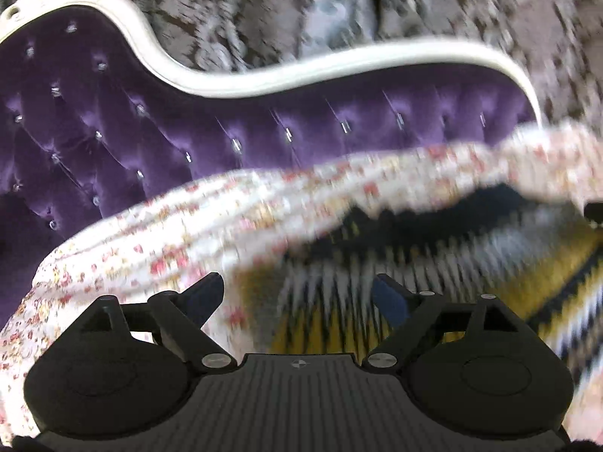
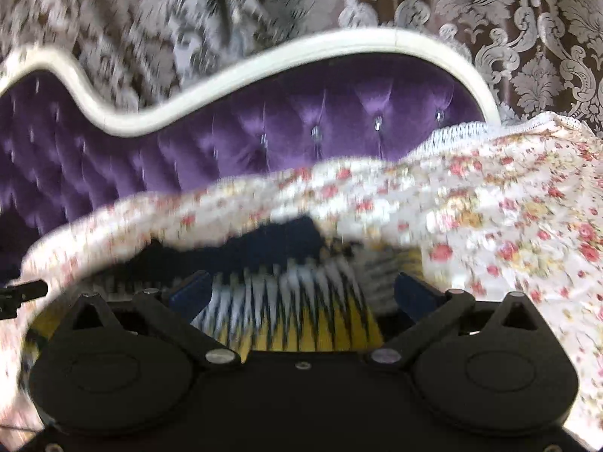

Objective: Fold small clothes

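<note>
A small white garment with red and yellow flowers hangs in the air in a blurred arch in front of both cameras; it also shows in the right wrist view, with a white lace edge at its top. My left gripper is open, its fingers wide apart, and the cloth lies over its left finger. My right gripper is open too, and the cloth hangs past its right finger. Neither holds the cloth between its pads. Both views are motion-blurred.
Under the garment lies a yellow, black and white zigzag blanket. Behind stands a tufted purple headboard with a white curved frame. A brown and silver damask wall is behind it. The other gripper's tip shows at the left edge.
</note>
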The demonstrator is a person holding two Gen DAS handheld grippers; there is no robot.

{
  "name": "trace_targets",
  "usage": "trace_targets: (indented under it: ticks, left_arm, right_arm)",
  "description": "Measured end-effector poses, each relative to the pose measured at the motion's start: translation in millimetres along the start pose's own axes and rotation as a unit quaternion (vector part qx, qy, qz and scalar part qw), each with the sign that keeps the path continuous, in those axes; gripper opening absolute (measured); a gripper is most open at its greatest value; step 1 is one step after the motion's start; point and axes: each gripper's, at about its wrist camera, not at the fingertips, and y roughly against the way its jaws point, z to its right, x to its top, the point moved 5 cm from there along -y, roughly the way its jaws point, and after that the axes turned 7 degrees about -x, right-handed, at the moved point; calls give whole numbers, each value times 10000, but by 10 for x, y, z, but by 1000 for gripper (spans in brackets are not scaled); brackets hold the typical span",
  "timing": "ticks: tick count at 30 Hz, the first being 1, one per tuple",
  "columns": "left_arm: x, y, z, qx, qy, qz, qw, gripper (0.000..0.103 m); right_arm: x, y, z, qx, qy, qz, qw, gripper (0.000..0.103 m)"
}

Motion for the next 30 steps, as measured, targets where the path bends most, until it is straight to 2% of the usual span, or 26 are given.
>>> trace_targets:
  ticks: [2,4,7,9,13,15,21,26,30]
  left_arm:
    - [-181,-60,29,15,-76,-229,9997,86]
    - [-358,-127,-5,-9,59,-503,9987,86]
    - [-546,-135,-131,-211,530,-543,9969,88]
    - [-624,-127,-229,-371,885,-586,9937,89]
    - [-792,-107,-367,-610,1315,-546,9879,96]
    - [-844,-74,-429,-687,1469,-466,9857,96]
    - [-789,149,-394,-494,1228,-288,9908,94]
    - [-446,325,-364,-32,857,311,9958,94]
    - [-142,147,-338,52,852,365,9957,94]
  right_arm:
    - [-146,-18,-21,-103,245,-217,9994,103]
    - [-310,-66,-8,-340,543,-538,9965,103]
    - [-525,-106,59,-712,990,-822,9891,103]
    - [-609,-107,160,-599,781,-1031,9898,103]
    - [-656,-48,258,-583,772,-928,9910,103]
    - [-663,-40,282,-555,744,-917,9915,103]
    - [-642,-5,299,-446,565,-960,9928,103]
    - [-571,69,372,-300,127,-943,9950,103]
    - [-535,88,392,-325,57,-855,9958,103]
